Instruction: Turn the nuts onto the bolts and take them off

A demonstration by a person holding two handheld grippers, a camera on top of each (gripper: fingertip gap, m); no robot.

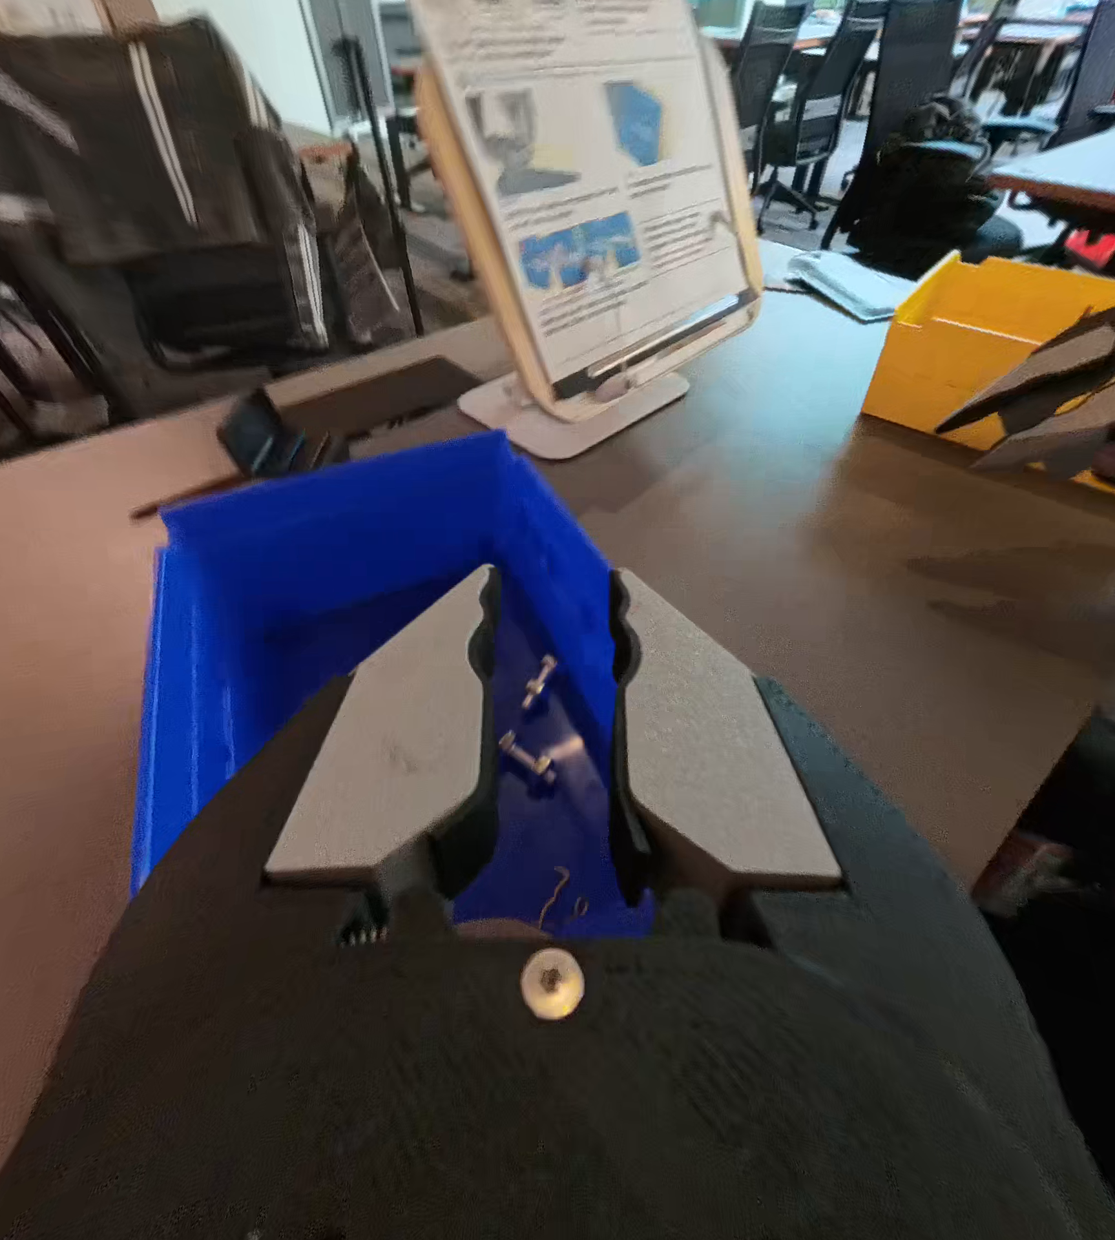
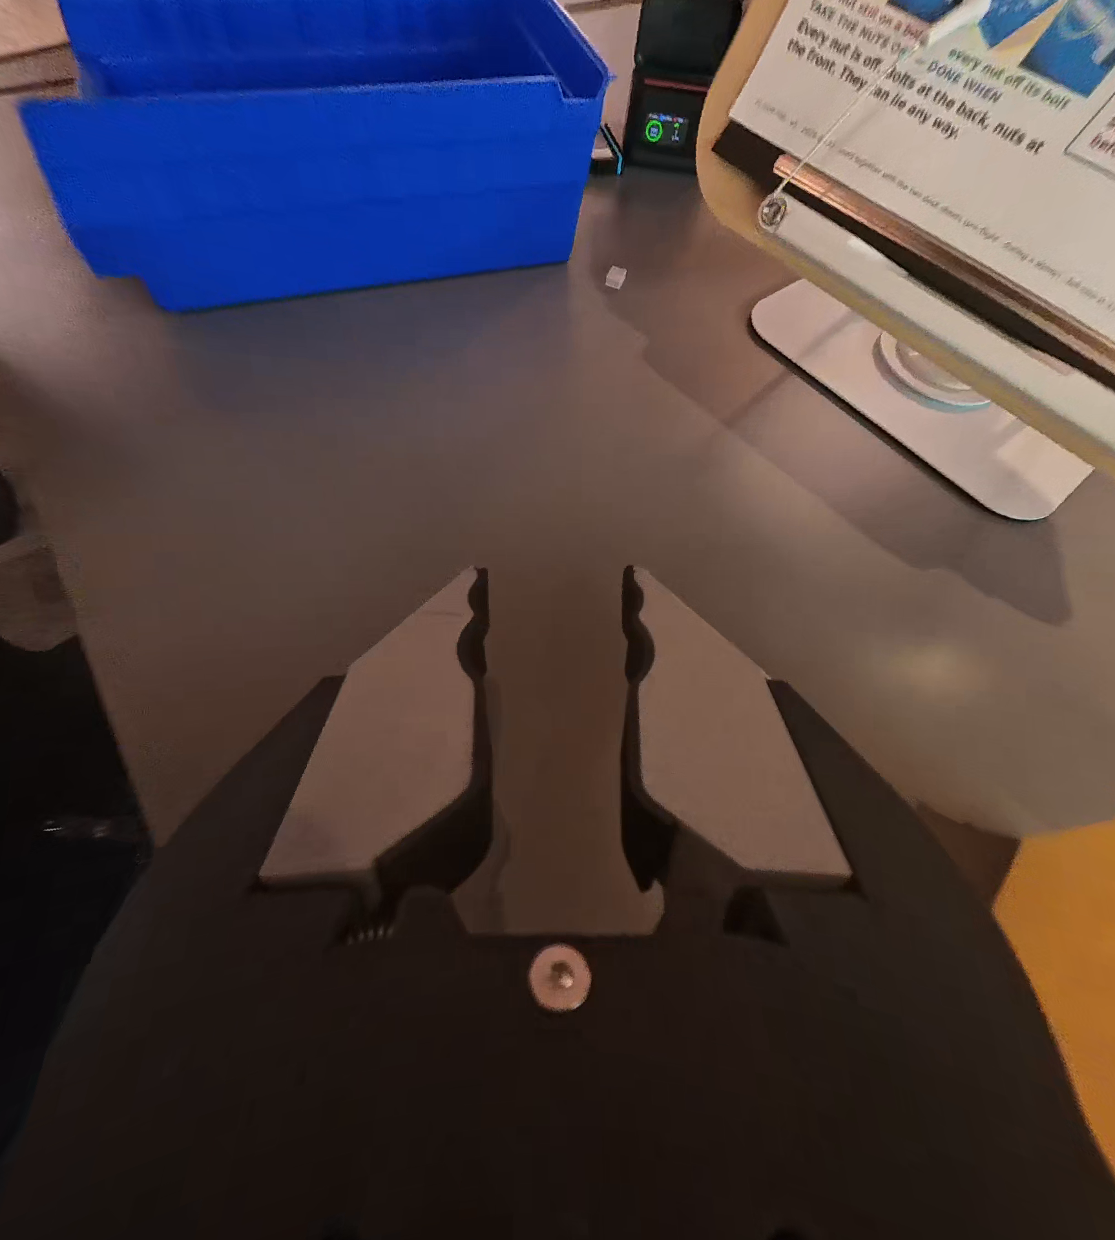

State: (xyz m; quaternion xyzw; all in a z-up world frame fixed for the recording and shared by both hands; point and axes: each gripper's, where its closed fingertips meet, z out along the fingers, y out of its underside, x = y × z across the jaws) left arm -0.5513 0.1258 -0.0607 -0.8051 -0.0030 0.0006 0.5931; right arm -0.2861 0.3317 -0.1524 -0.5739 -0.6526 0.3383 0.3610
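Both tongs gape empty, left gripper over the blue bin where two bolts wear nuts, right gripper above the bench; unscrewing all ahead.

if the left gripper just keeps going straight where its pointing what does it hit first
Most likely the bolts on the floor of the blue bin, which lie between the open fingers of the left gripper. Depth is unclear; aimed higher, it meets the bin's far wall.

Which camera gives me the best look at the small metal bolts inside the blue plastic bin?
The left wrist view. It looks down into the blue plastic bin, where two small metal bolts lie on its floor between the open left claw fingers. The right wrist view shows only the bin's outer wall; no bolts are visible there.
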